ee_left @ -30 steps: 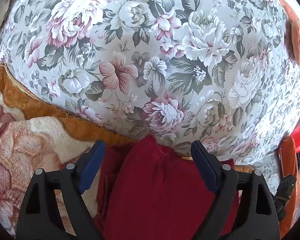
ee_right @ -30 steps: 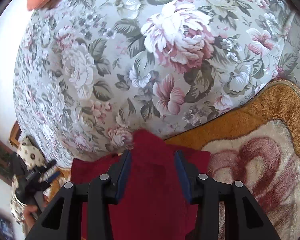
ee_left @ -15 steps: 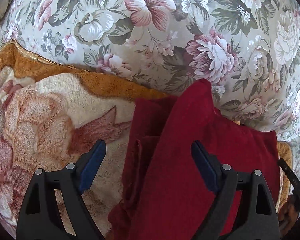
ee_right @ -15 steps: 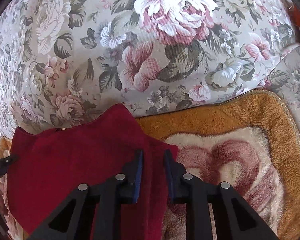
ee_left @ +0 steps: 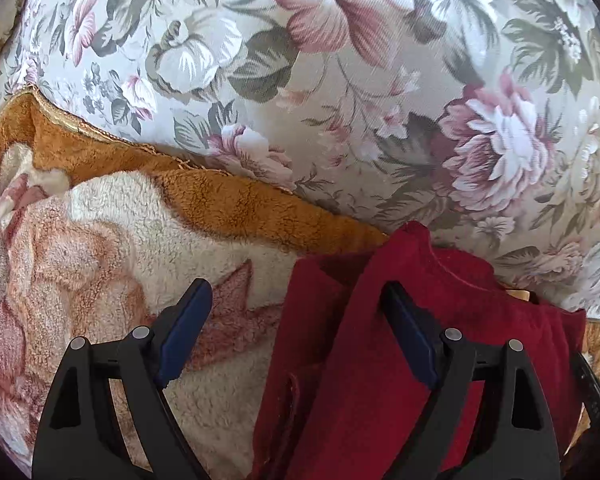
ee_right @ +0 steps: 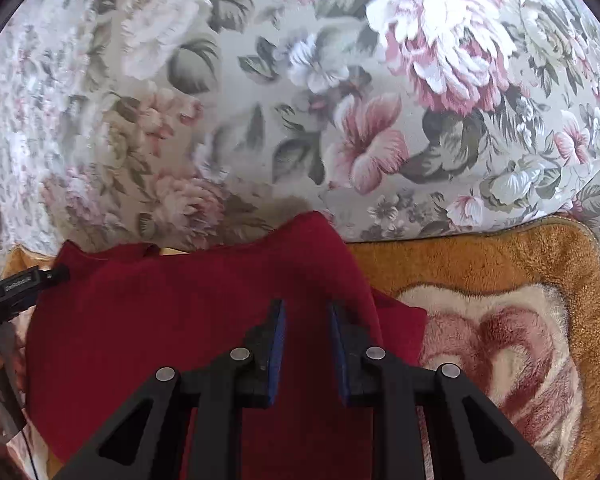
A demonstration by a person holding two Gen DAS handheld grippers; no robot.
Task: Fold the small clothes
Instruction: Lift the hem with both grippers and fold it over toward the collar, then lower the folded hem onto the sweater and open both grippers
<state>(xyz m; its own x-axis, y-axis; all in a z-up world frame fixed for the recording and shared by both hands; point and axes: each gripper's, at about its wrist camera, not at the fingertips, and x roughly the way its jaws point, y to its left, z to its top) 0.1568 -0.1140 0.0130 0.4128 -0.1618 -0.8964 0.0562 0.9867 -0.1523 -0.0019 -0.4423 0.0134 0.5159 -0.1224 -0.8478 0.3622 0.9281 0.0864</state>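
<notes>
A dark red fleece garment [ee_left: 380, 360] lies folded on a fluffy orange and cream blanket [ee_left: 140, 248]. My left gripper [ee_left: 296, 300] is open and empty, its left finger over the blanket and its right finger over the garment's left part. In the right wrist view the garment [ee_right: 160, 320] spreads to the left. My right gripper [ee_right: 305, 312] stands over its right edge with the jaws narrowly apart. Red cloth shows between the pads; I cannot tell whether they pinch it.
A floral cushion [ee_left: 340, 80] rises behind the blanket, also seen in the right wrist view [ee_right: 300, 100]. The blanket's orange border [ee_right: 500, 256] lies to the right. The other gripper's black body [ee_right: 16, 284] shows at the left edge.
The left gripper has shifted left, so the garment now sits more to the right. The right gripper's jaws have opened slightly from half a second ago and the garment lies flatter.
</notes>
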